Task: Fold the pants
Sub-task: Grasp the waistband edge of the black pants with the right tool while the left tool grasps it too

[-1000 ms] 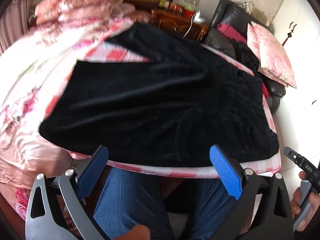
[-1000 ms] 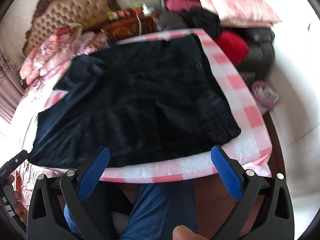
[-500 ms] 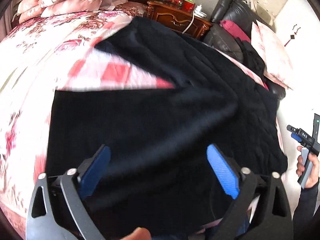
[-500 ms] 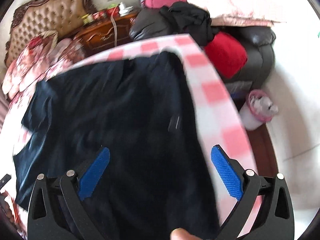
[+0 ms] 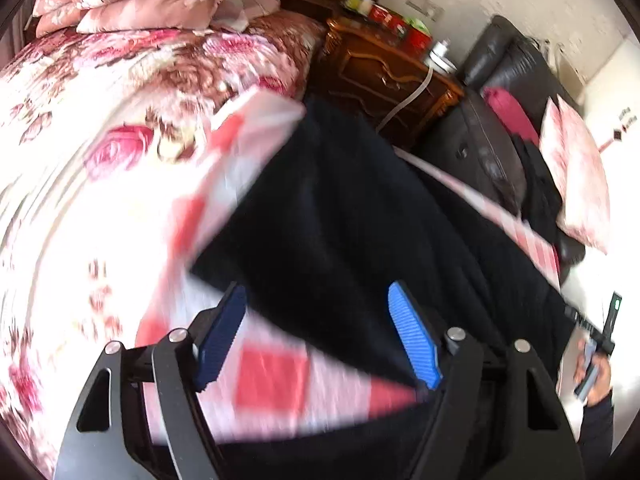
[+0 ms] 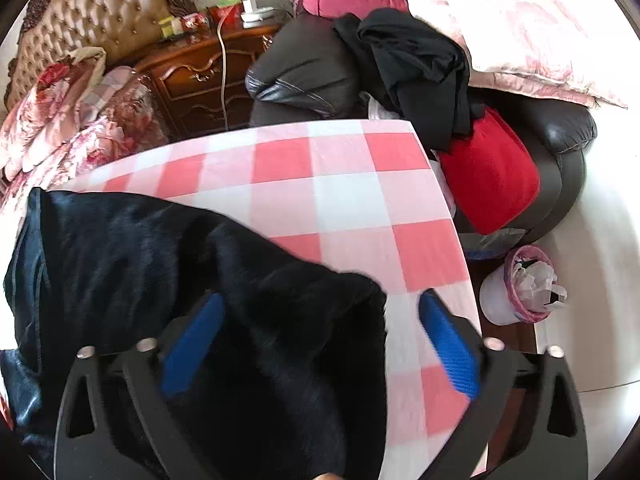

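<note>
Black fleece pants (image 5: 360, 232) lie on a pink-and-white checked table cover (image 5: 272, 380). My left gripper (image 5: 320, 336) is open, low over the cover, with a corner of the pants between its blue pads. In the right wrist view the pants (image 6: 168, 264) are bunched at the left of the checked cover (image 6: 340, 200). My right gripper (image 6: 320, 344) is open over the pants' right corner, which lies between its fingers. The other gripper shows at the right edge of the left wrist view (image 5: 592, 332).
A floral bed (image 5: 100, 120) lies left of the table. A wooden nightstand (image 6: 200, 76) stands behind. A dark leather sofa (image 6: 304, 64) with black clothes (image 6: 412, 64), a red cushion (image 6: 488, 176) and a pink pillow is at right. A small bin (image 6: 520, 292) stands by the table's right edge.
Both grippers moved forward and down over the table. The left one now sits at a pant corner at the left. The right view now shows the pants bunched leftward, baring the cover.
</note>
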